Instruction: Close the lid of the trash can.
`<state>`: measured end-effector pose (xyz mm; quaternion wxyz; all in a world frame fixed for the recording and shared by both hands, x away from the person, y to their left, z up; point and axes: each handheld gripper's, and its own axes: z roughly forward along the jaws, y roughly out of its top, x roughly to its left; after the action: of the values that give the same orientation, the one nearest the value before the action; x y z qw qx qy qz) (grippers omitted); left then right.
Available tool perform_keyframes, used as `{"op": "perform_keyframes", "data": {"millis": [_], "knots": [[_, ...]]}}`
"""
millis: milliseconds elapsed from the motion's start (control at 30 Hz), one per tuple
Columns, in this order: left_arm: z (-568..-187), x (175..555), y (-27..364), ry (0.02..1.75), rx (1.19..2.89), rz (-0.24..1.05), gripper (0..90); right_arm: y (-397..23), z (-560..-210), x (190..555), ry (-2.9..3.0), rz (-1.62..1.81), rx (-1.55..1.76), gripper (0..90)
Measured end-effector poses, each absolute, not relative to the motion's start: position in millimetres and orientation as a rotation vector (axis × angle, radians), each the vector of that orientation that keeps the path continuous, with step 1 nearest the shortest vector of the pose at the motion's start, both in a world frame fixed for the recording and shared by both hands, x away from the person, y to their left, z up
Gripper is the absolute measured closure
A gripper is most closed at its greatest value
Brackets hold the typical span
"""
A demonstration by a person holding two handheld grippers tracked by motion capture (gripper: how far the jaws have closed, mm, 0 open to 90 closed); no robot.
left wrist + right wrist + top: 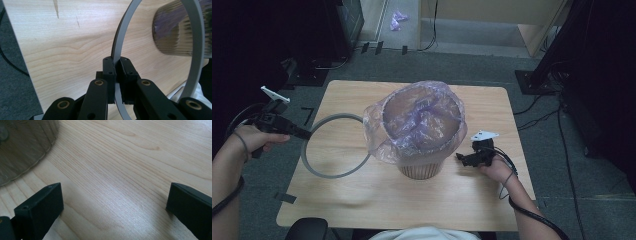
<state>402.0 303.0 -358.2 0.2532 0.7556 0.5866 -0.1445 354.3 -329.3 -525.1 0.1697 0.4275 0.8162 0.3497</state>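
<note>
Room: dim, grey carpet floor [472, 65] with cables and dark stands round a pale wooden table [377, 200].
Landmark: a ribbed bin [421, 169] stands upright near the middle of the table, lined with a thin purple bag [422, 120] whose edge is folded out over its rim.
Grey ring [334, 145]: a thin flat hoop, just to the left of the bin; its right arc lies close beside the bag's hanging edge, though I cannot tell if they touch. The high view shows a soft shadow on the table beneath it.
Left gripper [307, 133]: left of the bin, at the table's left edge, jaws clamped on the ring's left arc. In the left gripper view the pads [110, 72] press the band [120, 37] from both sides, and the hoop curves away from them towards the bin.
Right gripper [460, 157]: just right of the bin's base, low over the table, jaws spread wide with bare wood between them in the right gripper view; it holds nothing.
Right hand [498, 167]: resting behind that gripper, near the table's right edge.
</note>
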Motion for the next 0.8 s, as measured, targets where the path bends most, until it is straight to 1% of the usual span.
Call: {"op": "perform_keyframes", "data": {"millis": [467,800], "knots": [[-329.0,394.2,316.1,1.584,2.029,-0.401,84.4,-329.0,-525.2,354.3,2.321,0.993,1.214,0.2],[-313.2,390.2,322.6,1.574,2.015,-0.430,84.4,-329.1,-525.2,354.4,2.322,0.993,1.213,0.2]]}}
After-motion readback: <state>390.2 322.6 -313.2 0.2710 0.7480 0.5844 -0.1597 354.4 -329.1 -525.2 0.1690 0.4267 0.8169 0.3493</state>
